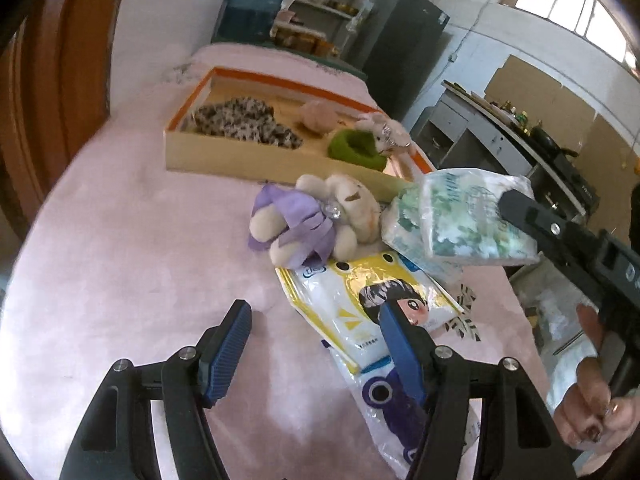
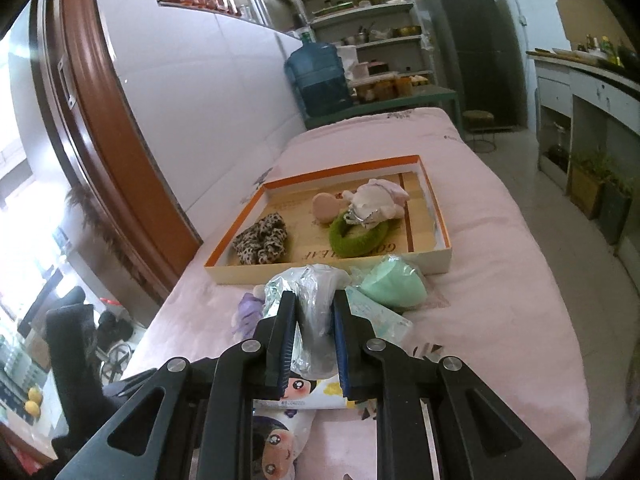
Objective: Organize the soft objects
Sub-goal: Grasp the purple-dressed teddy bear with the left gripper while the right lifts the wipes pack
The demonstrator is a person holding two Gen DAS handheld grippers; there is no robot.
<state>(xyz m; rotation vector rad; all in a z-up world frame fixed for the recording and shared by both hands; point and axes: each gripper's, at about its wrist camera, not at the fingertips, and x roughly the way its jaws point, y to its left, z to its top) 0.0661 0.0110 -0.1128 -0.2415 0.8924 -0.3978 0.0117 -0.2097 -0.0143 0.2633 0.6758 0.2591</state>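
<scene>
Tissue pack (image 1: 460, 216) in right claw (image 2: 314, 320)

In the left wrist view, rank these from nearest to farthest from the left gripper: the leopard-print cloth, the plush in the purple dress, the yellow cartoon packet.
From the left gripper:
1. Yellow cartoon packet, under its right finger.
2. Plush in the purple dress, mid-bed, just ahead.
3. Leopard-print cloth, in the box's left end, farthest.
</scene>
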